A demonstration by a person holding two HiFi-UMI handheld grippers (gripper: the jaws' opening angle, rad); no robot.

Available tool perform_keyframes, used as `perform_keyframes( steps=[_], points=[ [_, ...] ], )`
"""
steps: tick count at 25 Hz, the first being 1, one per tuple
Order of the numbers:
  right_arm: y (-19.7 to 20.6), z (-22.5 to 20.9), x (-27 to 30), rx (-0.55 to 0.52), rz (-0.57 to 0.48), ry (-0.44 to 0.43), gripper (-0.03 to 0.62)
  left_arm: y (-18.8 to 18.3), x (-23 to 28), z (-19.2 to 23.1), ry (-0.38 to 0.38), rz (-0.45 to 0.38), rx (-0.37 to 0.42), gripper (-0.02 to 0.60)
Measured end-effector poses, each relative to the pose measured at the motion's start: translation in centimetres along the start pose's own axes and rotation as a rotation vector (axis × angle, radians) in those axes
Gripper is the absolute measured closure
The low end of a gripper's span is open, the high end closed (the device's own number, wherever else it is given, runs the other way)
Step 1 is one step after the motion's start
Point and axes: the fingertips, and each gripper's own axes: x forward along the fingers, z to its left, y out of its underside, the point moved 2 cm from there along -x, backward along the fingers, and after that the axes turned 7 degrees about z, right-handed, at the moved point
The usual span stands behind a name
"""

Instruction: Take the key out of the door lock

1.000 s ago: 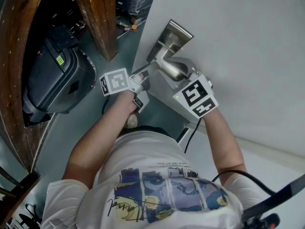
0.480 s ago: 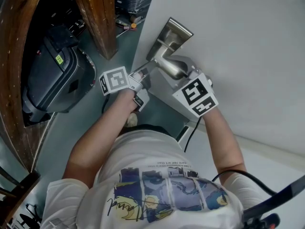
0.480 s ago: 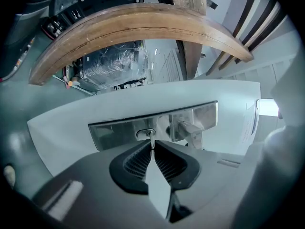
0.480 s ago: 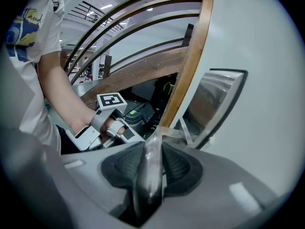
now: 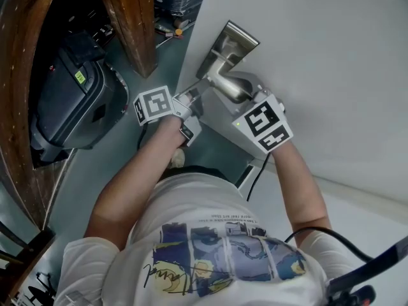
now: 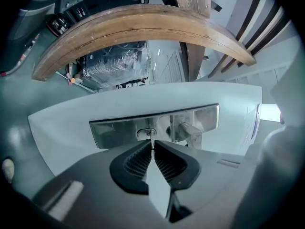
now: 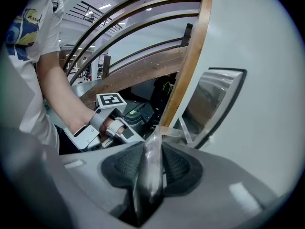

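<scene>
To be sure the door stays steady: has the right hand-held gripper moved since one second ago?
No. The right hand-held gripper sits in the same spot below the metal plate, shut on the door handle.

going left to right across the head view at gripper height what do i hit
curved wooden beam → black case → left gripper, jaws just closing onto the key → door handle → right gripper, clamped on that handle → white door
</scene>
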Motion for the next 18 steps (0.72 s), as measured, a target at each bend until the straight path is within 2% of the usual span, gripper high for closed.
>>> perform_keyframes(
  steps=[3,11,18],
  points=[
    [-0.2,0.1,-0.1,0.003,0.004,0.01,0.48,0.1,-0.3,0.0,0.001,0.002,-0.025,0.558],
    [0.1,-0.4,0.0,0.03,0.013,0.017,0.48,1.1,-2.8,-0.3,0.005,0.013,0.004,0.558],
    [0.5,-0.7,0.3,0.025,0.04,0.024,0.48,1.6,-5.2,-0.4,-0.002,0.017,-0.004,0.558]
  ],
)
